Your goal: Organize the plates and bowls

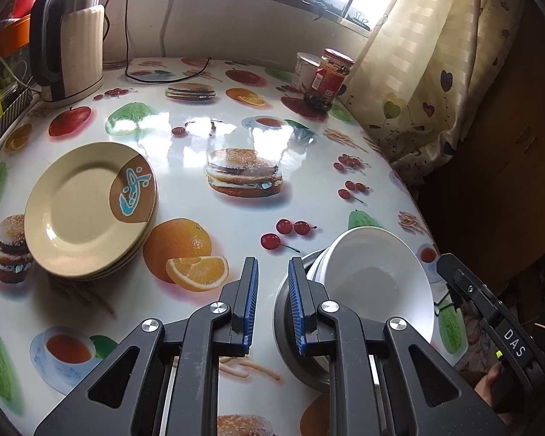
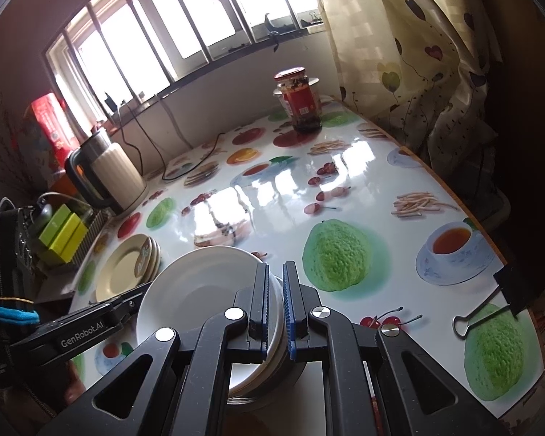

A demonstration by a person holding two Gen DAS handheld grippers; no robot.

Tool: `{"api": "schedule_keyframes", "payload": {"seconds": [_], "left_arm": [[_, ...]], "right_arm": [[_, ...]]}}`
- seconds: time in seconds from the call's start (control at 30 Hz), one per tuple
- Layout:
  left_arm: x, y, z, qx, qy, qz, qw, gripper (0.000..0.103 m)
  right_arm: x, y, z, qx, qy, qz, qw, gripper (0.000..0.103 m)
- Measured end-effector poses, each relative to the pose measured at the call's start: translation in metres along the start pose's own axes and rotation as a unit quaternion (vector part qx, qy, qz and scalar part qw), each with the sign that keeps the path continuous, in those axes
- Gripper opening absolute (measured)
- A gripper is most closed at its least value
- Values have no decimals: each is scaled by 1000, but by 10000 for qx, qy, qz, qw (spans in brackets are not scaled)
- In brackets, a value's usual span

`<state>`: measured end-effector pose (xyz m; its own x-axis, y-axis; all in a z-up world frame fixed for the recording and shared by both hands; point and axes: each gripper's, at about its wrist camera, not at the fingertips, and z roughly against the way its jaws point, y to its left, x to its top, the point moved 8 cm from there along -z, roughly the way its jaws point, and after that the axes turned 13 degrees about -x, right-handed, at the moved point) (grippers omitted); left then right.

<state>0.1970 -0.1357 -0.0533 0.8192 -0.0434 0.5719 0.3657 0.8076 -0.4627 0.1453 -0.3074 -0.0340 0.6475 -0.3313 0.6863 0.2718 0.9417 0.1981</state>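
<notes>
Here, at the counter's left edge, a stack of beige plates with a brown-and-blue motif sits squared up, each plate nested on the next, which looks like the finished half of the sorting. Behind it, in the far left corner, stands an electric kettle, well apart from the work.

Moving right along the near edge, the left tongs hang over the cloth with the blue pads drawn narrow and nothing between them; one pad lies just beside the rim of a metal bowl, and I cannot tell whether it touches. They seem parked there to leave room for the other hand.

Next comes the bowl pile itself, near the near right corner: white bowls stacked inside the metal one, with the top white bowl tilted up on its side rather than seated. The right tongs are clamped on that bowl's rim, and the pinch at one point is likely why it leans. My reading is that it is being nested into the pile, so bowls gather here and plates on the left.

Farther right, in the far right corner, a red-lidded jar and a white tub stand clear, and a black binder clip pins the cloth to the right edge.
</notes>
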Motion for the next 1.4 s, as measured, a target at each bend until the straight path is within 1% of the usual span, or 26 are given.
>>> {"api": "schedule_keyframes", "payload": {"seconds": [0.1, 0.2, 0.3, 0.4, 0.5, 0.63, 0.73, 0.8, 0.9, 1.0, 1.13, 1.4], "left_arm": [[-2, 2, 6, -77, -30, 32, 10000, 18], [-8, 4, 12, -171, -1, 29, 9998, 18], [-15, 8, 17, -292, -31, 64, 9995, 18], [-23, 15, 15, -415, 51, 204, 9989, 18], [-32, 21, 12, -417, 109, 297, 9986, 18], [-40, 22, 5, -518, 273, 387, 9975, 21], [-41, 19, 3, -600, 266, 356, 9972, 25], [-42, 18, 0, -719, 293, 419, 9961, 26], [-45, 18, -4, -707, 363, 448, 9958, 26], [-46, 19, -5, -823, 376, 564, 9943, 26], [-47, 20, -9, -792, 430, 576, 9943, 26], [-48, 16, -14, -872, 453, 503, 9939, 26]], "right_arm": [[3, -5, 10, -14, -103, -42, 9999, 9], [2, -13, 18, -47, -137, -90, 9999, 14], [-4, -20, 25, -71, -137, -83, 9998, 17], [-13, -27, 27, -96, -89, -111, 9999, 23], [-24, -33, 23, -103, 38, -199, 9997, 24], [-39, -35, 16, -47, 197, -234, 9995, 27], [-47, -33, 10, 20, 321, -257, 9992, 28], [-49, -32, 7, 35, 353, -228, 9991, 28], [-52, -30, 2, 76, 413, -238, 9988, 28], [-55, -29, -2, 85, 479, -237, 9985, 28], [-57, -30, -4, 99, 515, -248, 9983, 28], [-60, -27, -11, 115, 599, -237, 9979, 28]]}}
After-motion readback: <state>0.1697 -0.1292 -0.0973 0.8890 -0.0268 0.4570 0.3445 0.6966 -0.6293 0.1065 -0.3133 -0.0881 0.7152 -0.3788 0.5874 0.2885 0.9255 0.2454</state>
